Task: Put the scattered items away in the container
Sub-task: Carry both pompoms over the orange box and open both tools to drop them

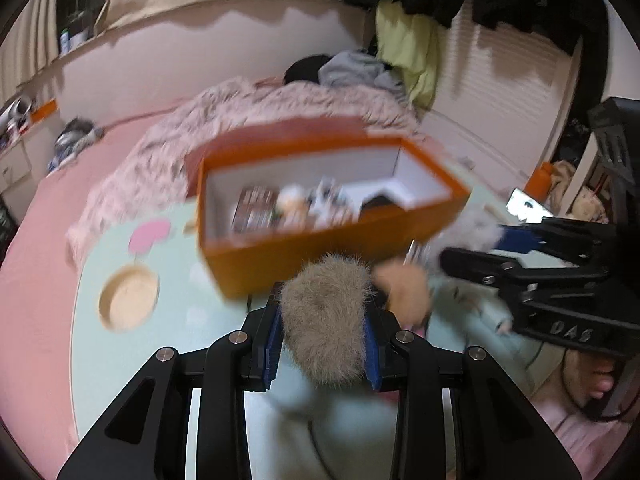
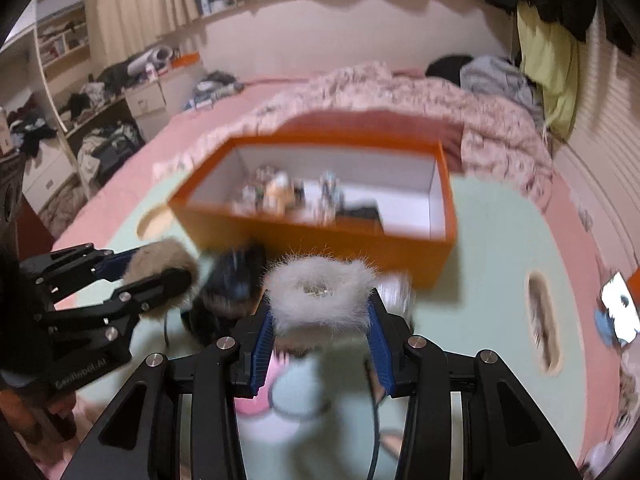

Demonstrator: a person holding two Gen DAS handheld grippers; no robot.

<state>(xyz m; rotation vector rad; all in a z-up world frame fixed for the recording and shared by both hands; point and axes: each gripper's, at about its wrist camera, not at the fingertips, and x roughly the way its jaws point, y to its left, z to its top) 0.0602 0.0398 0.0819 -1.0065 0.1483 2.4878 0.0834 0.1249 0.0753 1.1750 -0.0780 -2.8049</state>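
Box contents [image 1: 296,206]: motion-blurred, items cannot be identified.
Black object [image 2: 236,276] beside right tongs: smeared, type unclear.
Phone [image 2: 620,306]: cut by picture edge.
Shelf clutter [image 2: 100,80]: too small to tell.

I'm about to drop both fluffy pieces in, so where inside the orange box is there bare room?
In the orange box, the white floor at its right end, beyond the dark item, looks bare. The left corner also seems open. The middle is crowded with small items. The left gripper holds the tan fluffy piece; the right gripper holds the white one.
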